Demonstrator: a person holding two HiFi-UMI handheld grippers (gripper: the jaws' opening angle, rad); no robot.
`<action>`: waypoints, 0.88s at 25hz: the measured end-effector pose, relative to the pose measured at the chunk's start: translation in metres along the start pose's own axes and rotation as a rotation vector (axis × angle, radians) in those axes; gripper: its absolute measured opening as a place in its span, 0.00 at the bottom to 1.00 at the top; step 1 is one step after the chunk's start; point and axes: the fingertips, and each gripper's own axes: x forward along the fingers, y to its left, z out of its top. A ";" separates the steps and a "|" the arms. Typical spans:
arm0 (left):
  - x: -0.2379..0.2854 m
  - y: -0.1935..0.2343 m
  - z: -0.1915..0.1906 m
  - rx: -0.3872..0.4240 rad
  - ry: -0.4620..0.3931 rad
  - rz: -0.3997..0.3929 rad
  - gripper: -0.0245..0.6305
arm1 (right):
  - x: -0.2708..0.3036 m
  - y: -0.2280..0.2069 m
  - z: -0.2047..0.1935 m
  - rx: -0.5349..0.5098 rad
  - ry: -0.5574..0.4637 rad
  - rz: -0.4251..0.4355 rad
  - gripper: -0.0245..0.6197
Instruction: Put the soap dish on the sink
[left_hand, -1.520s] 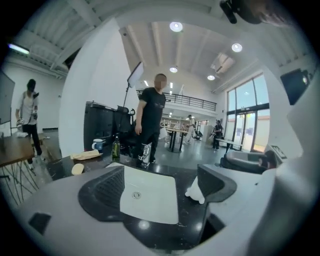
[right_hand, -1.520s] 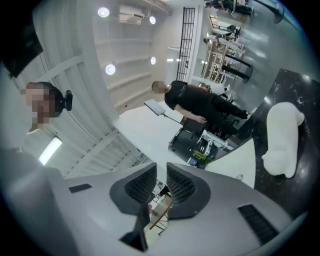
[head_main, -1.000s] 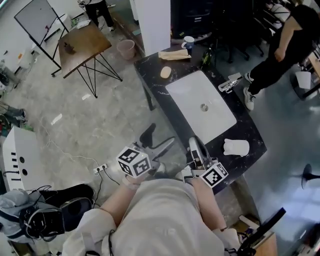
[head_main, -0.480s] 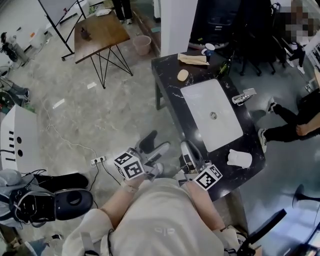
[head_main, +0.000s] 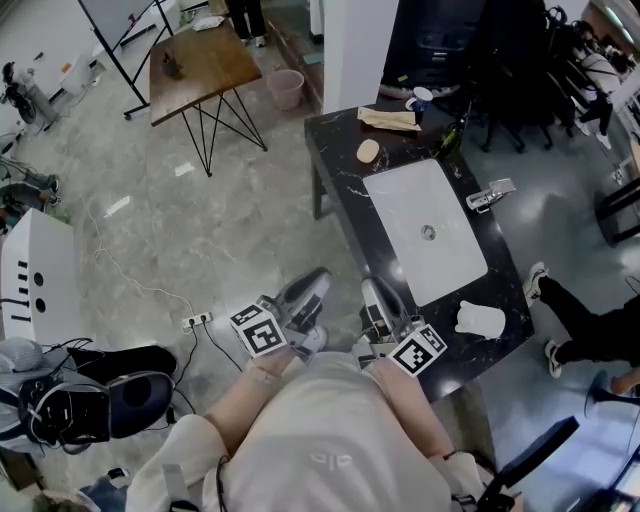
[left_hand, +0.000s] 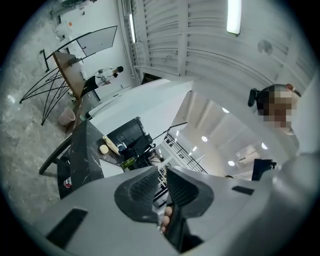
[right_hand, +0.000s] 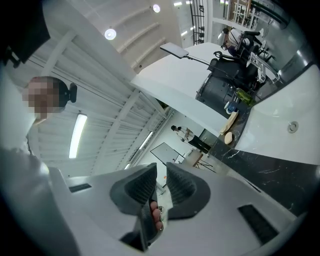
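Right of centre, the counter (head_main: 340, 165) looks like glossy black stone with pale veins, set round a smooth white sink (head_main: 425, 225). The upper-left table (head_main: 195, 65) has a matt brown wooden top. The grey floor (head_main: 230, 240) looks polished.

We read the countertop (head_main: 335, 160) as black with thin white veining, sink (head_main: 400, 200) plain white. Oval piece (head_main: 368, 151) by the far edge is pale tan.

At six o'clock in the head view you wear a loose, pale beige top (head_main: 320, 430) with a small emblem (head_main: 322, 462) and sleeves (head_main: 188, 448) that end above your forearms. Your left gripper (head_main: 312, 285) and right gripper (head_main: 375, 297) are light grey, with dark ribbed pads (left_hand: 140, 192) and black-and-white marker cubes (head_main: 258, 330). The left jaws are closing with nothing between them.
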 end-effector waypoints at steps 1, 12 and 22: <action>0.001 0.000 0.000 -0.009 -0.002 -0.005 0.12 | 0.000 0.000 0.001 -0.002 0.001 0.001 0.15; 0.007 0.001 -0.011 -0.048 0.004 0.010 0.08 | -0.005 -0.006 0.004 0.007 0.016 0.005 0.15; 0.012 0.004 -0.019 -0.039 0.022 0.024 0.07 | -0.007 -0.019 -0.002 0.027 0.034 -0.015 0.14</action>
